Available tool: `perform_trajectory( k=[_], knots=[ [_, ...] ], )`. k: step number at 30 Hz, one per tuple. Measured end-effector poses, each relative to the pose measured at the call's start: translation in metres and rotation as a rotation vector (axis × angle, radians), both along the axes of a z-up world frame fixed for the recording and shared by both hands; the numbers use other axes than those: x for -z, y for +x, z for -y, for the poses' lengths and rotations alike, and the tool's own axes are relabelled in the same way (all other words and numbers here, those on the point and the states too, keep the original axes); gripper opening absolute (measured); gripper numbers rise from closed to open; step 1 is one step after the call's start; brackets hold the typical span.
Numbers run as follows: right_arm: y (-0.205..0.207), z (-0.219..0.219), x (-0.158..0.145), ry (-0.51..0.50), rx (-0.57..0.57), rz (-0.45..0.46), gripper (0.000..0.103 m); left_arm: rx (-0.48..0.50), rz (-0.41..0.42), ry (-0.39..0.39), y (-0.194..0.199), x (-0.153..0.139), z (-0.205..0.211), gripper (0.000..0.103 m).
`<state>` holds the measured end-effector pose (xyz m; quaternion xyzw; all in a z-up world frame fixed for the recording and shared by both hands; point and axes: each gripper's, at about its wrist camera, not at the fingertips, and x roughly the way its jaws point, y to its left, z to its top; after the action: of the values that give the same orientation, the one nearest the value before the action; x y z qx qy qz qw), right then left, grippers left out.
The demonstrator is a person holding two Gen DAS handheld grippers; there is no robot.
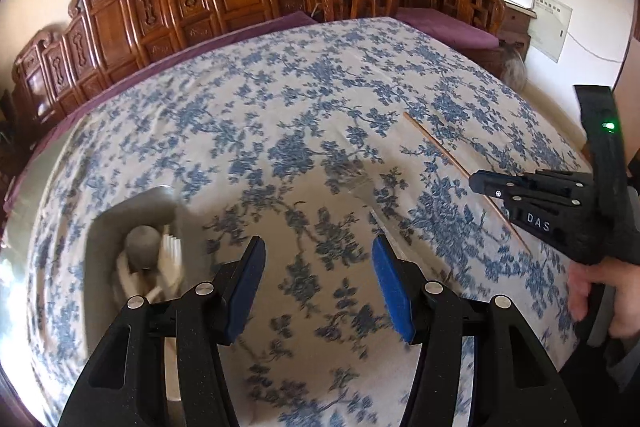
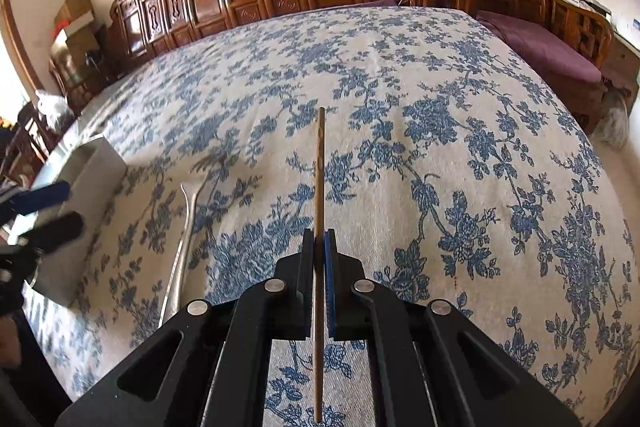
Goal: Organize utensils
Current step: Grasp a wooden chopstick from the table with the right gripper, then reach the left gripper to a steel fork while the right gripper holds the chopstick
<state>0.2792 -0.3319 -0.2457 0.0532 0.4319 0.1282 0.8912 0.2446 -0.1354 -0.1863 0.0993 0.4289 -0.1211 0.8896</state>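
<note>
Wooden and thin, the chopstick (image 2: pixel 320 163) is clamped between the pads of the right gripper (image 2: pixel 320 239), its tip pointing out over the blue-flowered cloth (image 2: pixel 440 107) on the worktop. It looks light, stiff and smooth — apt to pivot or slide in a single-point pinch, so a hold nearer mid-length seems safest. A metal fork (image 2: pixel 182 227) lies flat beside it, thin and likely slippery. The left gripper (image 1: pixel 318 259) hangs released, empty, near the grey utensil holder (image 1: pixel 132 227).

I count one chopstick (image 2: pixel 319 187) between my right tool's pads, one fork (image 2: pixel 182 235) left of it, one box (image 2: pixel 86 187) further left.
</note>
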Motion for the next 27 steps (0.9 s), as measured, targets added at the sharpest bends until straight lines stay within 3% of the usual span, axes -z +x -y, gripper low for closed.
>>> perform_trajectory(
  k=[9,21,27],
  knots=[
    [0.004,0.011,-0.004,0.067,0.028,0.007,0.006,-0.004,-0.094,-0.001,0.038,0.03,0.03,0.053],
    [0.007,0.018,-0.003,0.089,0.045,0.008,0.006,-0.008,-0.139,0.009,0.059,0.058,0.055,0.037],
    [0.006,0.012,-0.002,0.092,0.027,0.002,0.006,-0.005,-0.14,0.017,0.064,0.058,0.059,0.015]
  ],
)
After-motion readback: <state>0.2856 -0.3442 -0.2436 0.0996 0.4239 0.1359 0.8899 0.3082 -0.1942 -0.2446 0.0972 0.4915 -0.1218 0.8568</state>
